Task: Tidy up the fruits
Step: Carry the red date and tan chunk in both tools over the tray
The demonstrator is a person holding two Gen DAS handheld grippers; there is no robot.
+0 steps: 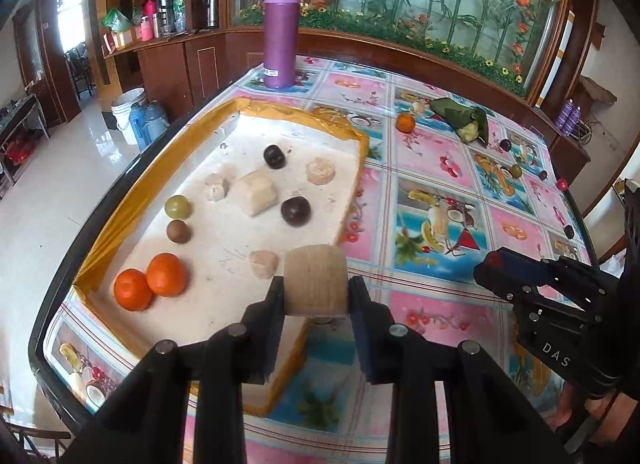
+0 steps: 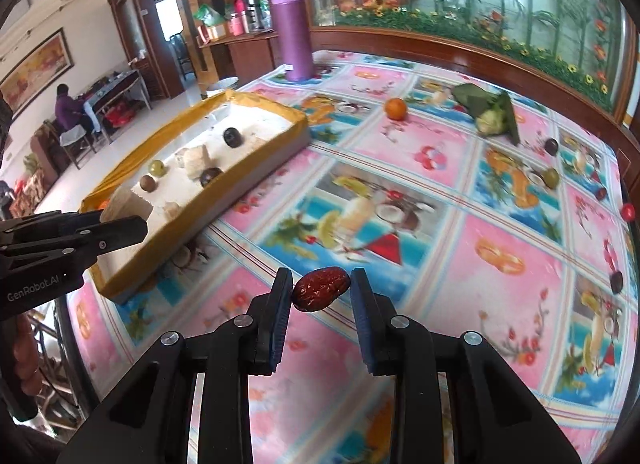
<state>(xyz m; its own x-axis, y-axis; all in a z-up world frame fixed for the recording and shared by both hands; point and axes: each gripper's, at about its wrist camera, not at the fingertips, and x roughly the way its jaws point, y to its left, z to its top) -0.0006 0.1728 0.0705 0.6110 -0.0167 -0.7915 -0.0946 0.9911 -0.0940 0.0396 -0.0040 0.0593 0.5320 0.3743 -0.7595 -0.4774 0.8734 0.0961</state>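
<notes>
Above the fruit-print tablecloth, the right gripper clamps a red date; the left gripper grips a beige cylinder over the yellow-rimmed tray, where two oranges and other pieces lie. Beyond, another orange sits loose.

Premises are a home's living and dining area. Evidence: a table under a fruit-print cloth, a wooden sideboard holding flasks, a framed painting on the wall.

"DAS" on right gripper; "GenRobot.AI" on left gripper.
</notes>
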